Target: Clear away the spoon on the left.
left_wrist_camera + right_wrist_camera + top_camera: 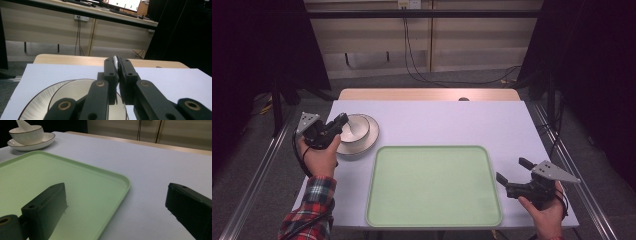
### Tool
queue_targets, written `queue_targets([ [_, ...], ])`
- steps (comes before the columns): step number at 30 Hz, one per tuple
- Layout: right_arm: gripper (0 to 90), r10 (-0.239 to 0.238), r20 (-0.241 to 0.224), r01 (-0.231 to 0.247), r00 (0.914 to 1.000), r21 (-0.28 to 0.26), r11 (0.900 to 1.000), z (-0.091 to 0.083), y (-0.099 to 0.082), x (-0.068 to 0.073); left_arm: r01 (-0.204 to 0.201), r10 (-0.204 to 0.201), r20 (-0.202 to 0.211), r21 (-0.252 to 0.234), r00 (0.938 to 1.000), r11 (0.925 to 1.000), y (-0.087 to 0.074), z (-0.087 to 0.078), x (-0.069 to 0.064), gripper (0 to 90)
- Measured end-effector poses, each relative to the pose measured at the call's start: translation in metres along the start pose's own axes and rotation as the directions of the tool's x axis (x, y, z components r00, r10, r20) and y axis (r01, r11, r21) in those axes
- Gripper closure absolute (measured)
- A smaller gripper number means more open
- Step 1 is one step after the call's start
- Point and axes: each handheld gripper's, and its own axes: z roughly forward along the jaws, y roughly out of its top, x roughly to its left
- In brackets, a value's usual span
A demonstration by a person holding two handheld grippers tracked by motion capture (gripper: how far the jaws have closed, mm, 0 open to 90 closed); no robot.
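- Spoon (115, 60): white, its thin handle is pinched between my left gripper's (116, 65) jaws, sticking up just past the tips in the left gripper view. From the right gripper view I see the spoon handle (23, 124) leaning out of the bowl.
- Bowl (357, 129): white with a dark rim, sits on a matching saucer (371, 136) at the left side of the table (437, 122), just beyond the tray's far-left corner.
- Left gripper (339, 122): clenched on the spoon, jaws nearly together. It points forward and to the right, tips over the bowl's near-left rim.
- Left hand (319, 155): wraps the gripper body from below, wrist roughly straight, plaid sleeve (309, 207) coming in from the bottom left. Grey plate on top tilts towards the left.
- Tray (432, 187): pale green, rounded corners, lies flat in the near middle of the table, between my two hands.
- Right gripper (511, 170): released, jaws wide apart with nothing between them. It sits low just off the tray's right edge, pointing left and away across the tray's corner.
- Right hand (547, 207): grips from below at the table's near-right corner, well apart from the bowl.
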Motion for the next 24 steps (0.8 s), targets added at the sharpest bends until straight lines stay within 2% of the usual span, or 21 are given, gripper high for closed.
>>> queue_targets([
  [11, 2.3, 0.006, -0.007, -0.006, 1.0, 0.0, 1.0, 0.002, 0.0, 0.001, 0.002, -0.002, 0.025, 0.001, 0.9997, 1.0, 0.015, -0.008, -0.005, 85.4],
  [13, 2.1, 0.002, -0.01, -0.002, 0.9999, 0.0, 1.0, 0.002, 0.001, 0.001, -0.017, 0.017, 0.028, -0.005, 0.9995, 0.9998, 0.022, -0.009, -0.01, 85.4],
  [16, 1.9, 0.001, -0.009, -0.001, 1.0, -0.002, 1.0, 0.003, 0.001, 0.001, -0.017, 0.017, 0.034, -0.009, 0.9993, 0.9998, 0.025, -0.011, -0.012, 85.4],
  [18, 1.8, -0.002, -0.008, 0.002, 1.0, 0.0, 1.0, 0.003, 0.001, 0.001, -0.017, 0.018, 0.058, -0.014, 0.9981, 0.9998, 0.03, -0.012, -0.016, 85.4],
  [20, 1.7, -0.005, -0.01, 0.005, 0.9999, 0.001, 1.0, 0.004, 0.001, 0.001, -0.016, 0.016, 0.058, -0.007, 0.9982, 0.9999, 0.03, -0.013, -0.017, 85.4],
  [21, 1.6, -0.006, -0.012, 0.006, 0.9999, 0.0, 1.0, 0.004, 0.001, 0.002, -0.014, 0.015, 0.081, -0.013, 0.9966, 0.9998, 0.032, -0.014, -0.02, 85.4],
  [23, 1.6, -0.007, -0.012, 0.007, 0.9999, -0.001, 1.0, 0.004, 0.001, 0.002, -0.021, 0.022, 0.074, -0.011, 0.997, 0.9997, 0.033, -0.015, -0.021, 85.4],
  [24, 1.6, -0.009, -0.015, 0.009, 0.9999, 0.0, 1.0, 0.004, 0.001, 0.003, -0.011, 0.012, 0.091, -0.009, 0.9958, 0.9999, 0.035, -0.016, -0.022, 85.4],
])
